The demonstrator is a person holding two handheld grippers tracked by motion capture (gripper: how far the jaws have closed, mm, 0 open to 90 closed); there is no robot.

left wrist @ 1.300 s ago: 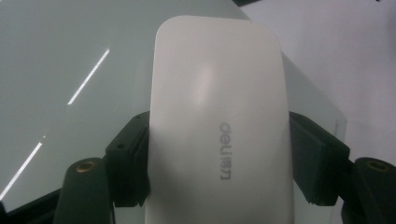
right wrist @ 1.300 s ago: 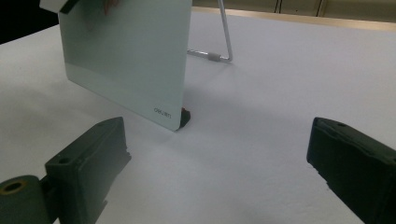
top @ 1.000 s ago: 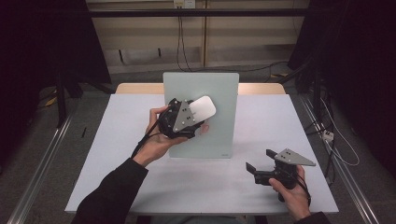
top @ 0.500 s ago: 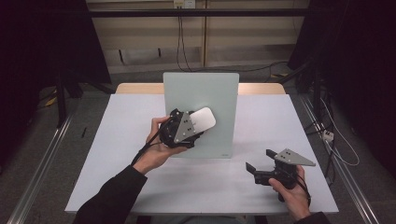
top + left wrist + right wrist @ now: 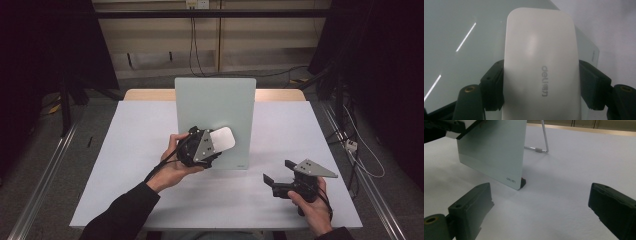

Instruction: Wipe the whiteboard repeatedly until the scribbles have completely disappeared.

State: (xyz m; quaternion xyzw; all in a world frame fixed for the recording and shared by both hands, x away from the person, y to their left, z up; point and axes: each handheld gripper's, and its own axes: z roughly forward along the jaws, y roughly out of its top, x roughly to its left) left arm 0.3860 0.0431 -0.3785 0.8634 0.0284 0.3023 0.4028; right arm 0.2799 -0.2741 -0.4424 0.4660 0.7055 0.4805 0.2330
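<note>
A pale green glass board [image 5: 215, 107] stands upright on a wire stand [image 5: 544, 143] at the table's middle. My left gripper [image 5: 212, 147] is shut on a white eraser block [image 5: 221, 139] and holds it against the board's lower face. In the left gripper view the white block [image 5: 541, 65], marked "deli", sits clamped between both black jaws with the board [image 5: 464, 37] behind it. My right gripper [image 5: 280, 172] rests open near the table's front right, jaws wide apart with nothing between them. In the right gripper view the board's [image 5: 496, 150] lower corner shows ahead.
The white table [image 5: 135, 135] has bare room left and right of the board. Its front edge lies just below my right hand. Cables [image 5: 192, 40] run along the floor behind, and metal rails [image 5: 45, 175] flank the table.
My left gripper has moved down and to the right across the board's face with the white block in it. My right gripper has stayed still.
</note>
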